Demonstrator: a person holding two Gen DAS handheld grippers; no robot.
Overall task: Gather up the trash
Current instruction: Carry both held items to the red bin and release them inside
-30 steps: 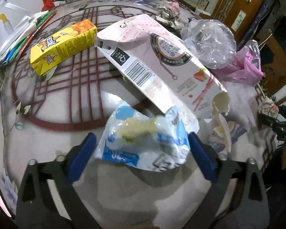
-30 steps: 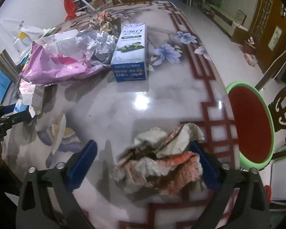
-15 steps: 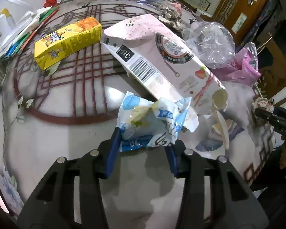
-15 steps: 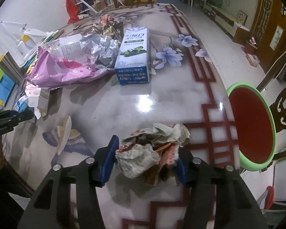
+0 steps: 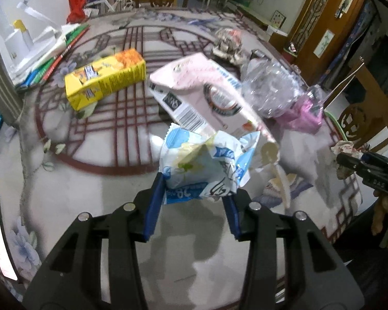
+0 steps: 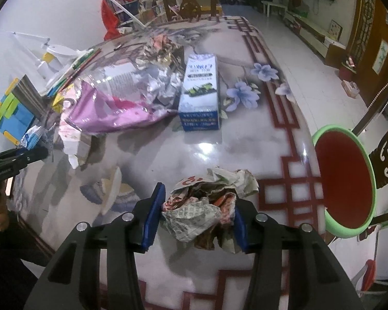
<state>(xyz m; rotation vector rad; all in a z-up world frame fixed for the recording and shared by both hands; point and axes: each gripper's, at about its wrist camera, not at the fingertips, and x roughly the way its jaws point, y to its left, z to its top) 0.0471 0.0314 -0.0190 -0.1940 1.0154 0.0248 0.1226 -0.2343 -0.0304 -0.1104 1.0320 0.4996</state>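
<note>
From the left wrist camera, the left gripper (image 5: 195, 206) is clenched on a crinkled blue-and-white plastic wrapper (image 5: 204, 165), its blue pads (image 5: 154, 206) pinching the glossy film, which looks lifted off the table (image 5: 90, 201). The tabletop is smooth, shiny stone with a dark red lattice pattern. Beyond the wrapper lie a long pink carton (image 5: 207, 93), a boxy yellow carton (image 5: 106, 80), a crushed clear plastic bottle (image 5: 269, 93) and a pink bag (image 5: 302, 113), crowding the far side; the near surface is bare.

From the right wrist camera, the right gripper (image 6: 198, 219) has its jaws closing on a crumpled paper wad (image 6: 207, 206), printed and creased, pressed between both pads. Whether it is clear of the table is hard to judge. Ahead stands an open stretch of polished top, then a blue rectangular box (image 6: 200, 98). Just off the table's right edge sits a round green-rimmed red bin (image 6: 344, 178).
</note>
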